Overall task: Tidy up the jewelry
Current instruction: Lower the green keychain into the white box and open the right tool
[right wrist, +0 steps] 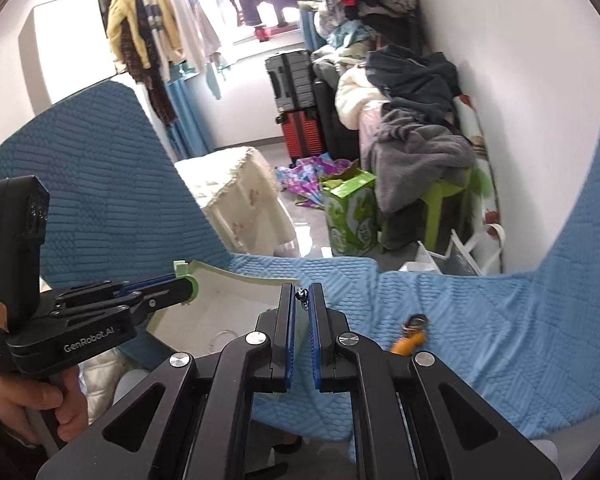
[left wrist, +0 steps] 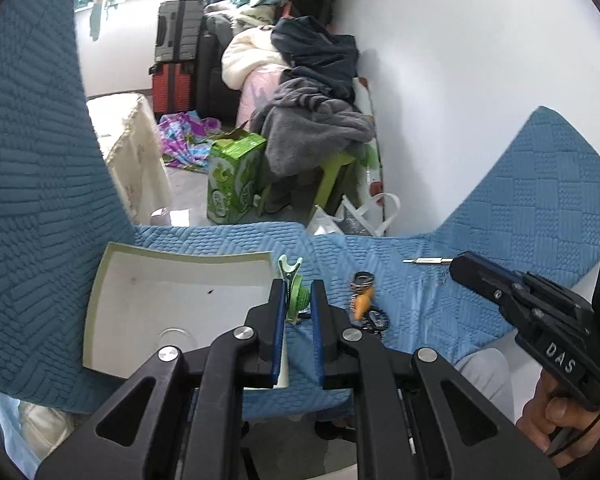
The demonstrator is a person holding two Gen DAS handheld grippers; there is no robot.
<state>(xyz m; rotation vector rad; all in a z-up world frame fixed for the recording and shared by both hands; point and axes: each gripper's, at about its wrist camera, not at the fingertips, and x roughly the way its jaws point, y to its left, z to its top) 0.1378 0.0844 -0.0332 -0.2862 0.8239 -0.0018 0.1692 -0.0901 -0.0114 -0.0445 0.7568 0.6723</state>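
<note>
While your left gripper (left wrist: 298,300) clamped the green clip (left wrist: 294,286) and your right gripper (right wrist: 302,300) pinched a small charm (right wrist: 301,295), you needed both over the box (left wrist: 100,300) before releasing.

cover (left wrist: 236,248): quilted matt blue cloth | box (left wrist: 100,300): smooth matt card | clip (left wrist: 296,292): green plastic | left gripper (left wrist: 298,300): matt black plastic

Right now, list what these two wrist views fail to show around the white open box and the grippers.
- Small dark beaded piece in the right gripper: too small to identify.
- White open box: near corner hidden by the left gripper, right-wrist view mostly blocked.
- Green hair clip: lower part hidden between fingers.
- Orange charm keyring: details blurred.
</note>
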